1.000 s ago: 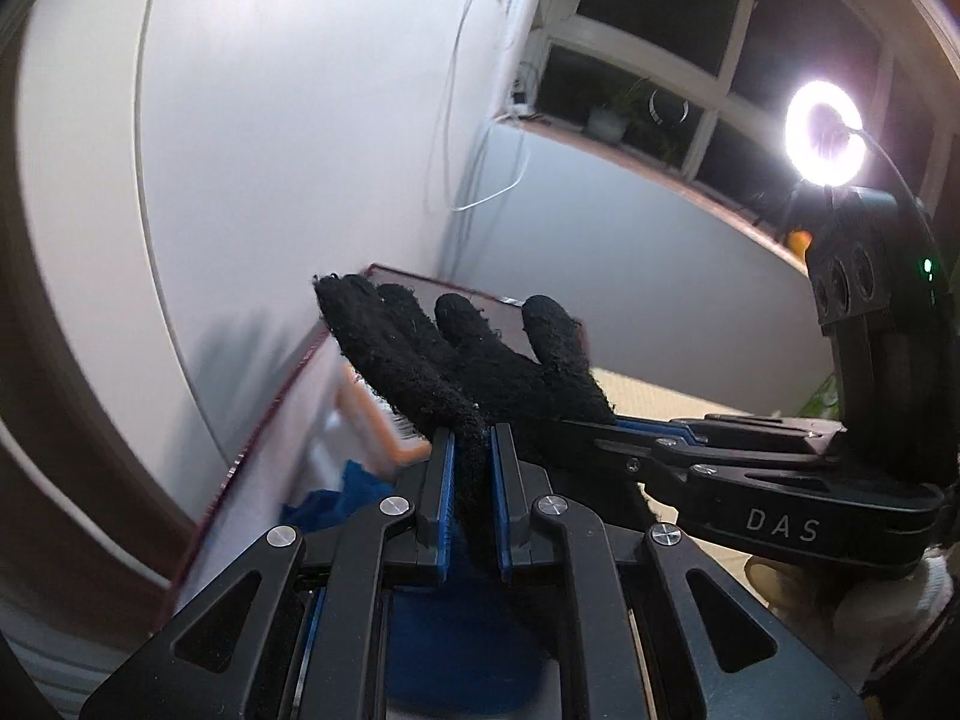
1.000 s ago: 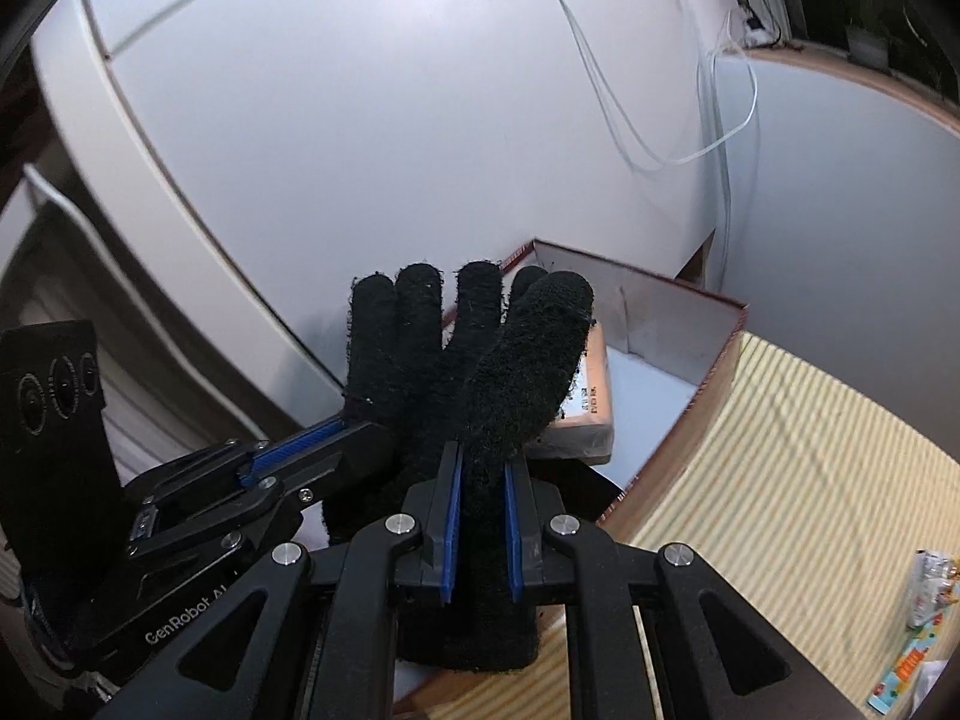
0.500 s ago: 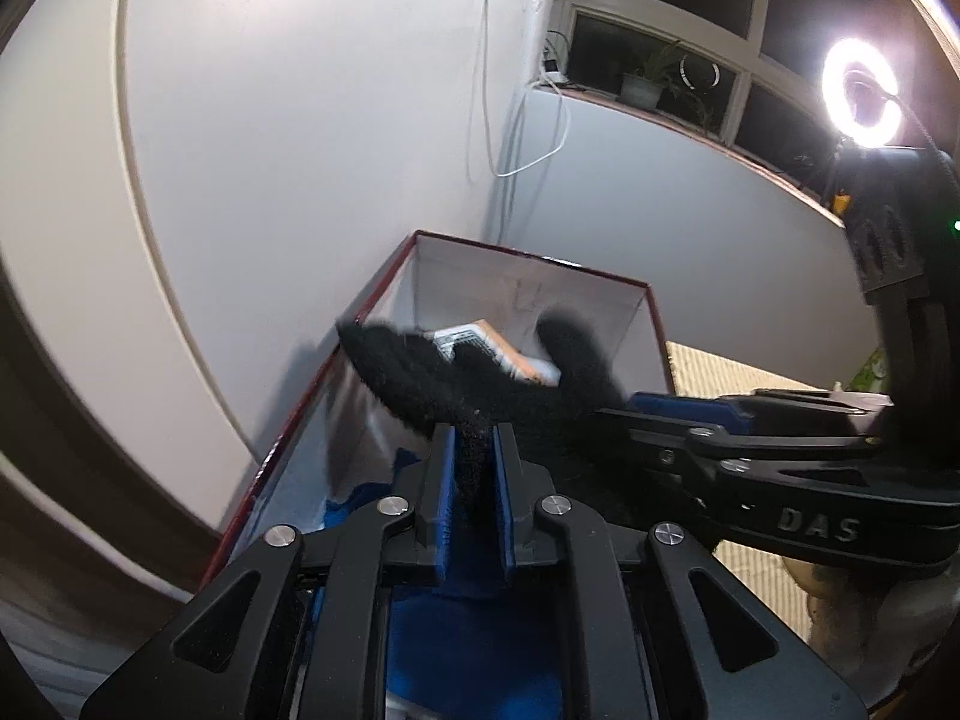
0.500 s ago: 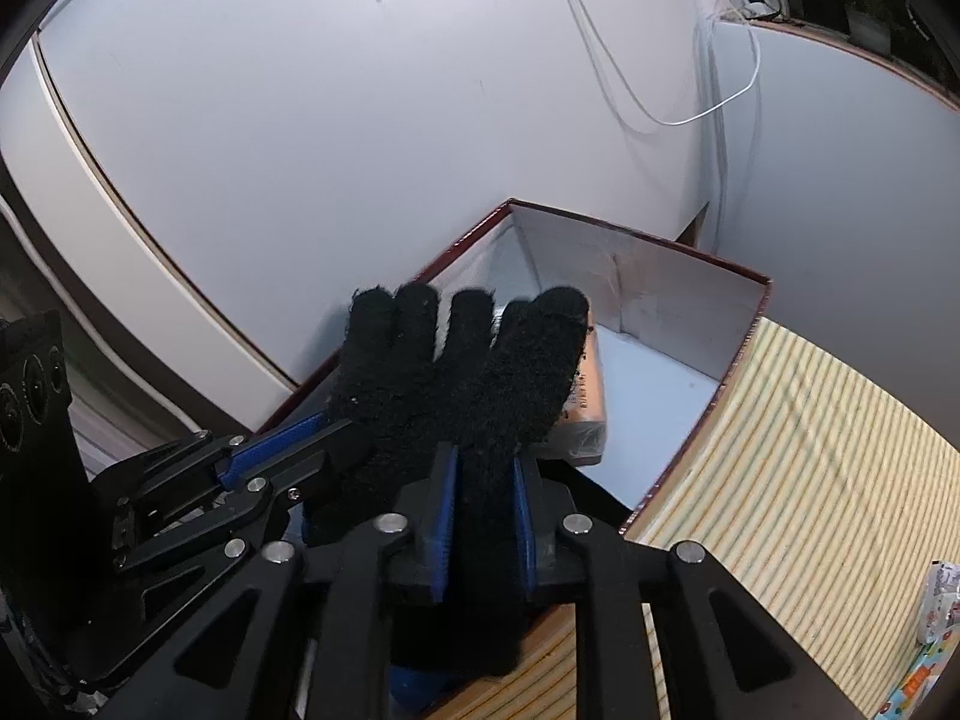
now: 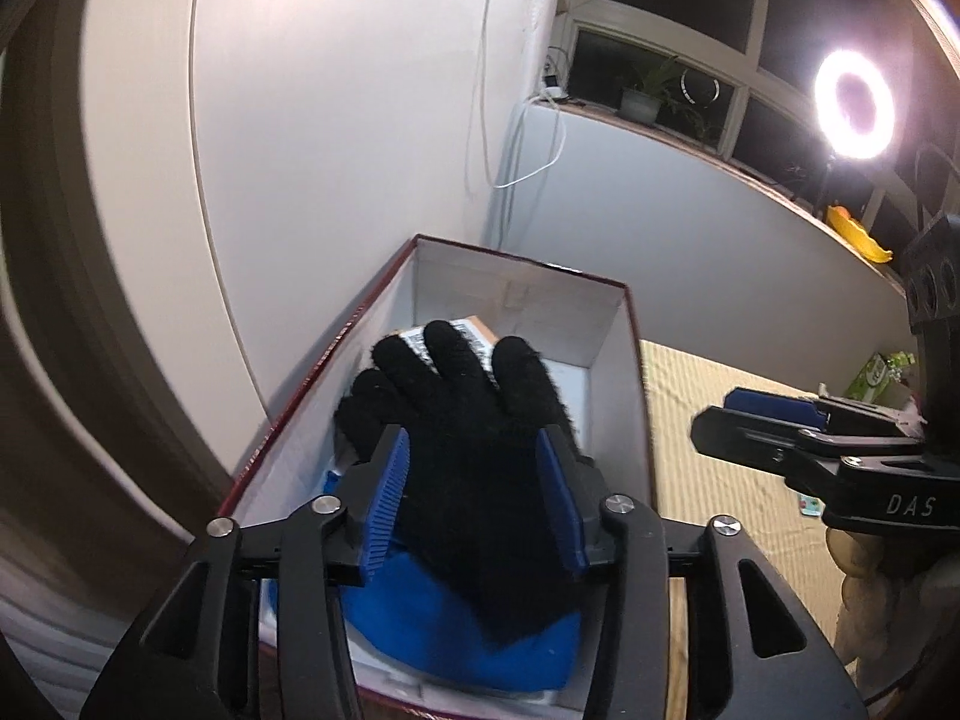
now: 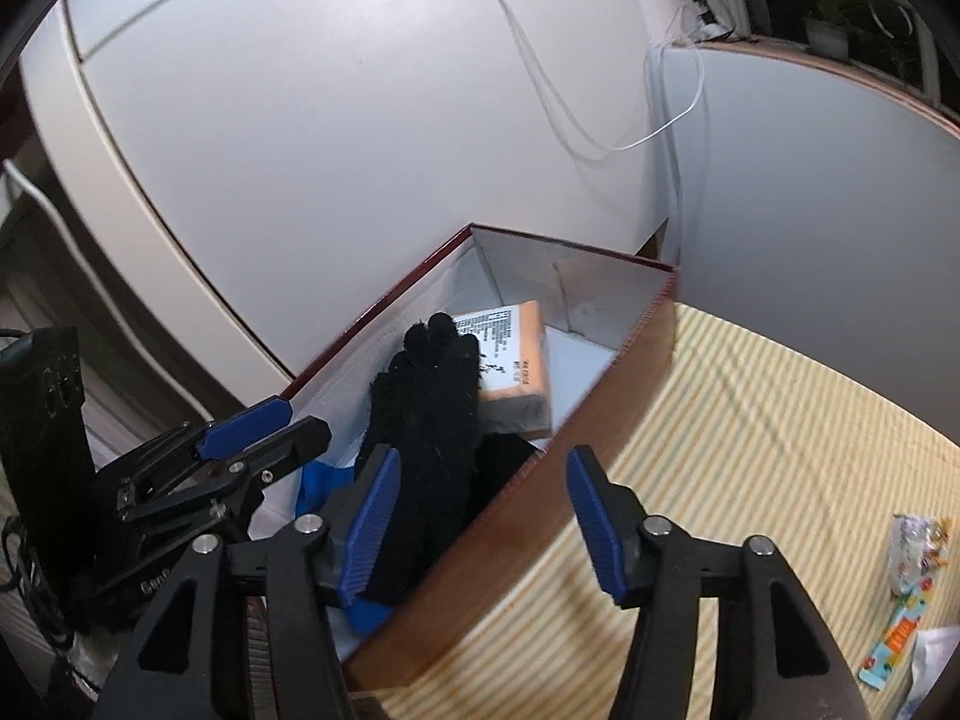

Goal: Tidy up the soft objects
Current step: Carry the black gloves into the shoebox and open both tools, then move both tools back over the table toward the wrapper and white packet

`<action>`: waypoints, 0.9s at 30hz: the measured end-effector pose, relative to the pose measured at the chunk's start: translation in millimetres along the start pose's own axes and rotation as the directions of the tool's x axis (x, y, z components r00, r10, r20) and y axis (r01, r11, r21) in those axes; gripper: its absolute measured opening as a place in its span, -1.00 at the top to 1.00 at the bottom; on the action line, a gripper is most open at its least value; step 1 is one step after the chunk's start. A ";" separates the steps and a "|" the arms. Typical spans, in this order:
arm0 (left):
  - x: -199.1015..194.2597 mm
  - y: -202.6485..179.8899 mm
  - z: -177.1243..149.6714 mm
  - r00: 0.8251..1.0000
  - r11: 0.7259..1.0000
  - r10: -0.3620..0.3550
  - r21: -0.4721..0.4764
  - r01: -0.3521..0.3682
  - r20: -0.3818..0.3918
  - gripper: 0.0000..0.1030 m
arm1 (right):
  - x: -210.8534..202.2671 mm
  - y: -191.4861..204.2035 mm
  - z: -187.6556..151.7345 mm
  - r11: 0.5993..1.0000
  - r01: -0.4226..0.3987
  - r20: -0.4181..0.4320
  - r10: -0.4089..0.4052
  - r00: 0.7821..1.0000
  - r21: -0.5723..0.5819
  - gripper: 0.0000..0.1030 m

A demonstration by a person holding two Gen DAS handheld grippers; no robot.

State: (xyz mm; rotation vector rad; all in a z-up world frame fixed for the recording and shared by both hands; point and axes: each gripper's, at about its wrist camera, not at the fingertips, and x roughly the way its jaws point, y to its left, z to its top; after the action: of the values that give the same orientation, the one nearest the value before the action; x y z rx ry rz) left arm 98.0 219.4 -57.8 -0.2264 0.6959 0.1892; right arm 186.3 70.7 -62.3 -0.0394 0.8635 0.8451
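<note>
A black knit glove (image 5: 468, 420) lies inside the red-rimmed box (image 5: 516, 300), fingers toward the far end, resting on a blue cloth (image 5: 456, 630). My left gripper (image 5: 474, 468) hovers over it with its jaws opening; the glove lies between the blue pads (image 5: 384, 480), loose. In the right wrist view the glove (image 6: 426, 414) sits just past the left finger of my right gripper (image 6: 483, 480). That gripper's jaws are also opening, with nothing pressed between them, above the box's near wall (image 6: 540, 540). The left gripper (image 6: 270, 426) shows at the left.
An orange packet with a printed label (image 6: 510, 354) lies at the box's far end. The box stands on a striped yellow mat (image 6: 750, 450) against a white wall. Snack wrappers (image 6: 906, 606) lie at the mat's right edge. A ring light (image 5: 852, 105) glows by the window.
Both grippers were shut on the glove and held it up. They tipped down over the box, both jaws spread apart, and the glove now lies in the box on the blue cloth.
</note>
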 end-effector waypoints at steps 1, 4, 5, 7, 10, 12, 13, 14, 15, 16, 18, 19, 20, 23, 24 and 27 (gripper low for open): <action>-1.6 -1.6 0.0 1.000 1.000 -0.006 0.000 0.006 0.002 0.01 | -7.3 -3.3 -4.1 1.000 0.002 0.008 -0.002 1.000 0.005 -0.10; -13.3 -12.2 -3.3 0.999 0.999 -0.036 0.002 0.036 0.022 0.00 | -26.8 -15.6 -18.2 1.000 0.011 0.021 -0.012 1.000 0.017 -0.11; -16.2 -15.9 -4.3 0.999 0.999 -0.047 0.005 0.046 0.027 0.00 | -33.7 -19.3 -23.0 1.000 0.021 0.029 -0.022 0.999 0.014 -0.11; -20.1 -23.2 -5.5 0.997 0.997 -0.071 0.007 0.070 0.031 -0.08 | -47.8 -28.1 -33.0 0.999 0.042 0.047 -0.043 0.998 0.017 -0.12; -25.5 -37.9 -8.0 0.993 0.994 -0.112 0.014 0.112 0.036 -0.21 | -67.5 -46.3 -48.4 0.998 0.049 0.064 -0.052 0.997 0.048 -0.20; -27.0 -49.8 -11.6 0.989 0.989 -0.147 0.021 0.146 0.029 -0.21 | -80.2 -57.7 -58.3 0.996 0.055 0.072 -0.060 0.996 0.069 -0.23; -27.0 -53.3 -12.8 0.988 0.988 -0.154 0.023 0.153 0.027 -0.21 | -88.7 -65.3 -65.1 0.995 0.068 0.080 -0.074 0.994 0.078 -0.23; -27.3 -59.0 -15.1 0.986 0.986 -0.166 0.028 0.165 0.023 -0.21 | -93.3 -69.8 -69.0 0.993 0.081 0.086 -0.088 0.992 0.081 -0.24; -27.1 -65.0 -17.4 0.984 0.983 -0.180 0.031 0.179 0.018 -0.21 | -100.4 -75.2 -74.3 0.992 0.098 0.092 -0.106 0.990 0.085 -0.24; -27.0 -70.5 -19.4 0.981 0.981 -0.191 0.034 0.191 0.014 -0.21 | -107.5 -80.7 -79.7 0.989 0.115 0.099 -0.123 0.987 0.089 -0.24; -25.1 -80.7 -23.2 0.977 0.976 -0.212 0.040 0.212 0.003 -0.21 | -123.0 -92.7 -91.5 0.984 0.148 0.107 -0.159 0.981 0.103 -0.25; -24.6 -86.3 -26.2 0.975 0.974 -0.222 0.043 0.222 -0.001 -0.21 | -129.6 -99.5 -97.6 0.980 0.163 0.112 -0.175 0.978 0.112 -0.26; -22.6 -90.3 -27.8 0.973 0.972 -0.231 0.046 0.231 -0.005 -0.21 | -138.0 -105.6 -104.0 0.977 0.178 0.117 -0.192 0.974 0.121 -0.30; -17.7 -107.0 -34.5 0.966 0.964 -0.258 0.061 0.259 -0.022 -0.21 | -158.9 -126.0 -123.5 0.961 0.235 0.128 -0.254 0.959 0.149 -0.36; -16.6 -111.5 -36.6 0.964 0.962 -0.265 0.063 0.266 -0.027 -0.21 | -163.6 -132.2 -129.5 0.954 0.258 0.126 -0.278 0.952 0.156 -0.36; -6.9 -131.9 -44.6 0.955 0.952 -0.293 0.079 0.297 -0.057 -0.21 | -178.1 -151.1 -149.5 0.932 0.321 0.111 -0.342 0.933 0.170 -0.36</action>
State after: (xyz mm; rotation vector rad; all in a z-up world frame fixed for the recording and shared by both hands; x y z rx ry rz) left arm 98.1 80.4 -67.7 -0.2486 0.7045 -0.1325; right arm 126.5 -199.1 -84.9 0.0051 0.7591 0.4575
